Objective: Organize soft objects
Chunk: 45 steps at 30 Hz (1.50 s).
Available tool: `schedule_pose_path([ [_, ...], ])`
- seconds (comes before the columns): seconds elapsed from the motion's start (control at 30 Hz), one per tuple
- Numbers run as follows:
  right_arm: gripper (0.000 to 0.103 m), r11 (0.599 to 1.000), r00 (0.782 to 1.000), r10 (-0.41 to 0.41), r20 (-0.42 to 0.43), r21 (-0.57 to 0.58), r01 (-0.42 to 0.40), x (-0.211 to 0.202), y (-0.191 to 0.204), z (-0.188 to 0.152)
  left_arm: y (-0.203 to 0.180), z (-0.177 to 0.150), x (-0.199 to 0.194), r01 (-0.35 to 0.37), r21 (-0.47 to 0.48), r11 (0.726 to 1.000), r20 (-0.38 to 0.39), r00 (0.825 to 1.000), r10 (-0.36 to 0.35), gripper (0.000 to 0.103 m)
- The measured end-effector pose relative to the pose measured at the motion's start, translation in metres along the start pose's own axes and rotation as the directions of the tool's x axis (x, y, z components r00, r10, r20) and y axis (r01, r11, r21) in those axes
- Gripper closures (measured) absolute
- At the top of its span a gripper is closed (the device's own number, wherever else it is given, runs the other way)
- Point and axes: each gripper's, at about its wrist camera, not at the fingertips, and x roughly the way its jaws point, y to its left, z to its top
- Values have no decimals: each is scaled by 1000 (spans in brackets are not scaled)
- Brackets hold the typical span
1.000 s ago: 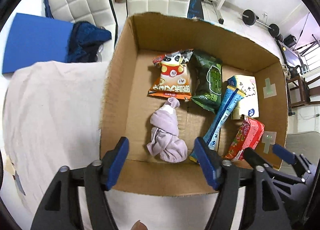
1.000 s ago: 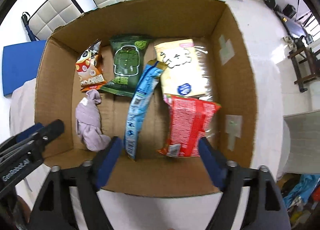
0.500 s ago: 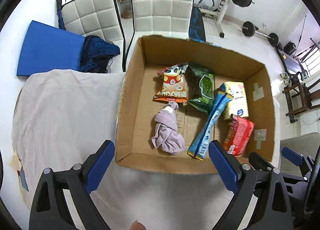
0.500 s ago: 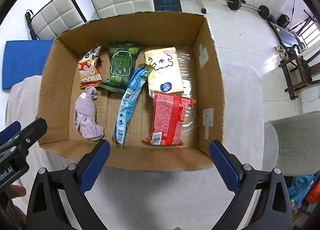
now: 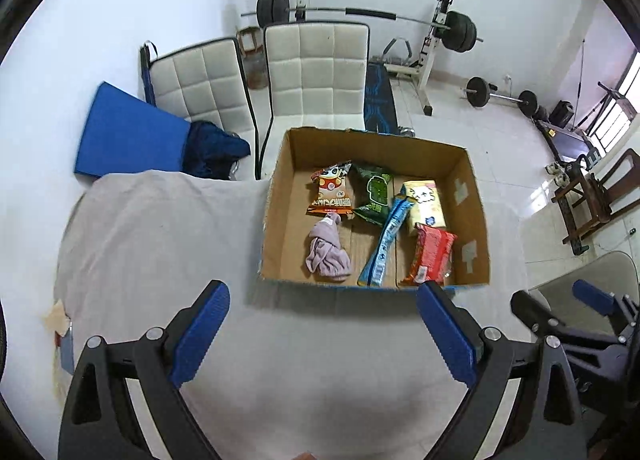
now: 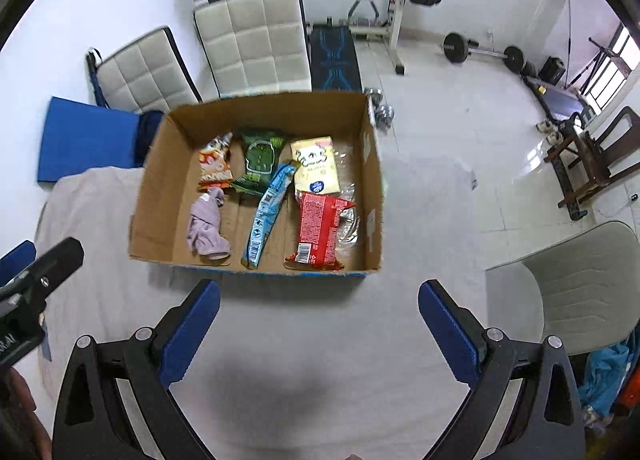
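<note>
An open cardboard box [image 5: 280, 196] [image 6: 160, 164] stands on the cloth-covered table. Inside lie a bundled lilac cloth [image 5: 326, 250] [image 6: 206, 228], an orange snack bag [image 5: 331, 192] [image 6: 215, 166], a green packet [image 5: 375, 192] [image 6: 260, 158], a long blue packet [image 5: 386, 242] [image 6: 268, 214], a yellow tissue pack [image 5: 425, 202] [image 6: 316, 170] and a red packet [image 5: 432, 256] [image 6: 320, 228]. My left gripper [image 5: 322, 334] hangs open above the bare cloth in front of the box, nothing between its fingers. My right gripper [image 6: 318, 326] is open too, also before the box and empty.
The table wears a pale grey cloth [image 5: 160, 236]. Two white padded chairs [image 5: 316, 68] stand behind it, with a blue mat [image 5: 128, 136] and dark blue garment [image 5: 212, 152] at the left. Weight bench and barbells fill the back; a grey chair [image 6: 568, 280] sits right.
Both grippers have risen and drawn back from the box and opened wider. The box and its contents now look smaller and lie untouched.
</note>
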Motion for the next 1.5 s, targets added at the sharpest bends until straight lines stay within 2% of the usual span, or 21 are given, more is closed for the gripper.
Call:
schedule_pose_path([
  [0.2, 2, 1000, 997, 17, 80, -2, -17, -64, -9, -27, -5, -20, -47, -12, 26, 1000, 47, 999, 10, 7],
  [0.5, 2, 999, 986, 53, 161, -21, -50, -149, -12, -59, -8, -38, -106, 22, 18, 1000, 99, 995, -23, 7],
  [0.83, 2, 995, 975, 95, 200, -40, -89, -218, -10, -92, -10, -55, -151, 39, 19, 999, 139, 989, -41, 7],
  [1.07, 2, 997, 973, 66, 222, -46, -57, -234, -9, -98, -8, -58, -158, 28, 20, 999, 182, 983, -31, 7],
  [1.13, 2, 998, 971, 47, 234, -42, -38, -233, -10, -95, -8, -58, -156, 19, 16, 1000, 189, 982, -22, 0],
  [1.5, 2, 1000, 966, 17, 257, -22, -12, -211, -9, -67, -4, -50, -139, -14, -7, 1000, 173, 985, 14, 0],
])
